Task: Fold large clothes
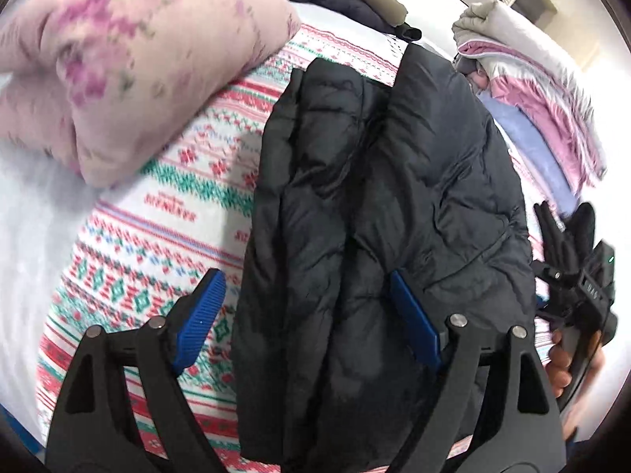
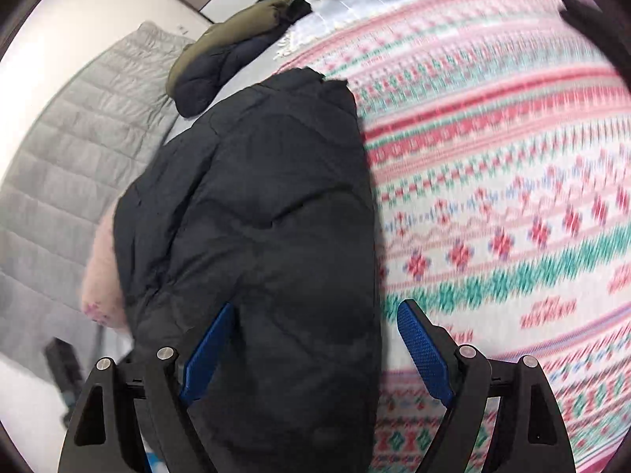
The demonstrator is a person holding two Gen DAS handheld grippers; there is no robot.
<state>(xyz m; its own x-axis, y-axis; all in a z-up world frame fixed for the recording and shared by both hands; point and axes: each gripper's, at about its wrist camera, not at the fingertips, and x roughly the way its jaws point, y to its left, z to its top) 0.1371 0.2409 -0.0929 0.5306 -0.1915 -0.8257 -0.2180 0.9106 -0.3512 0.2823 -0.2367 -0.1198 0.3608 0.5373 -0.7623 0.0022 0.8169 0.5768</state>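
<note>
A black puffer jacket [image 1: 374,205] lies folded lengthwise on a patterned red, green and white bedspread [image 1: 173,205]. My left gripper [image 1: 303,315] is open, its blue pads [image 1: 201,315] either side of the jacket's near left part; I cannot tell if they touch it. In the right wrist view the jacket [image 2: 256,236] fills the middle. My right gripper [image 2: 315,347] is open, its left pad [image 2: 209,351] against the jacket and its right pad [image 2: 422,351] over the bedspread [image 2: 493,197]. The right gripper also shows in the left wrist view [image 1: 568,260], beside the jacket's right edge.
A pink floral pillow [image 1: 130,67] lies left of the jacket. A stack of folded pink, grey and lilac bedding [image 1: 540,106] sits at the right. An olive and navy jacket [image 2: 232,59] and a grey quilted garment [image 2: 79,146] lie at the far end of the bed.
</note>
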